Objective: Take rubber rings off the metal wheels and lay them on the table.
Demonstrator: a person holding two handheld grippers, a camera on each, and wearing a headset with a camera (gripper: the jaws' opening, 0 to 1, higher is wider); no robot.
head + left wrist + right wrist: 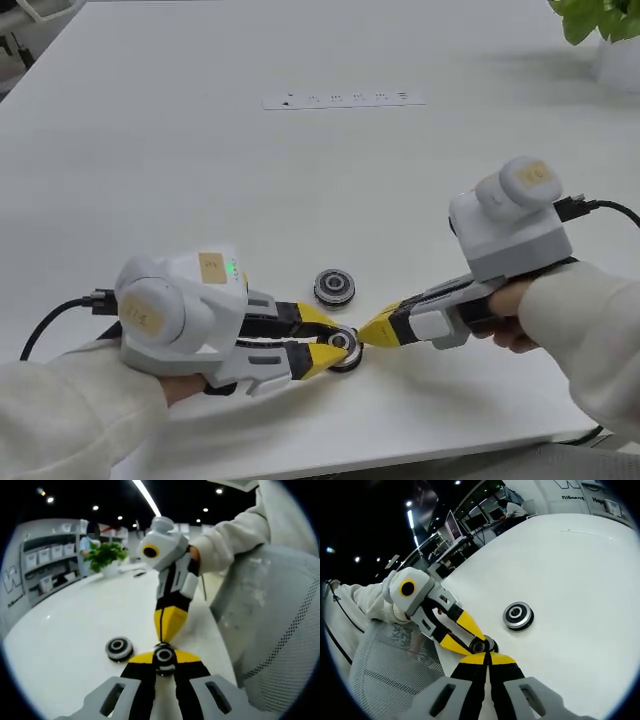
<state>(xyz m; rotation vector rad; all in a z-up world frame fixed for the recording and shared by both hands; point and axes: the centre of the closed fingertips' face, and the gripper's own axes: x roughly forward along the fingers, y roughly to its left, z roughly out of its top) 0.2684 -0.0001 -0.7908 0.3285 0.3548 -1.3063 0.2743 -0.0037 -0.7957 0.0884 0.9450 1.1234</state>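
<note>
**Two wheels, two tools, one white counter**

1. Left tool point(338, 352) (white housing, black arms, yellow tips). Its jaws are clamped from both sides on item 3. A hand in a pale sleeve holds it at the near left.

2. Right tool point(366, 331) (same make). It comes in from the right. Its jaws are drawn together into one yellow point, which touches the rim of item 3 on the side away from the left tool. In the right gripper view the two tips lie flat against each other. Whether any rubber is pinched between them cannot be told.

3. Small round metal wheel with a dark rubber ring point(347, 349). It is gripped by the left tool, low over the near part of the flat white counter point(200, 150). Whether it rests on the surface cannot be told.

4. Second metal wheel with a black rubber ring point(334, 286). It lies flat on the counter just beyond the two tool tips, apart from both, with the ring seated around its rim.

5. White power strip point(343, 99). It lies flat, well beyond the wheels.

6. Green leafy plant in a white pot point(598, 20) (partly cropped). It stands at the far right corner.
</note>
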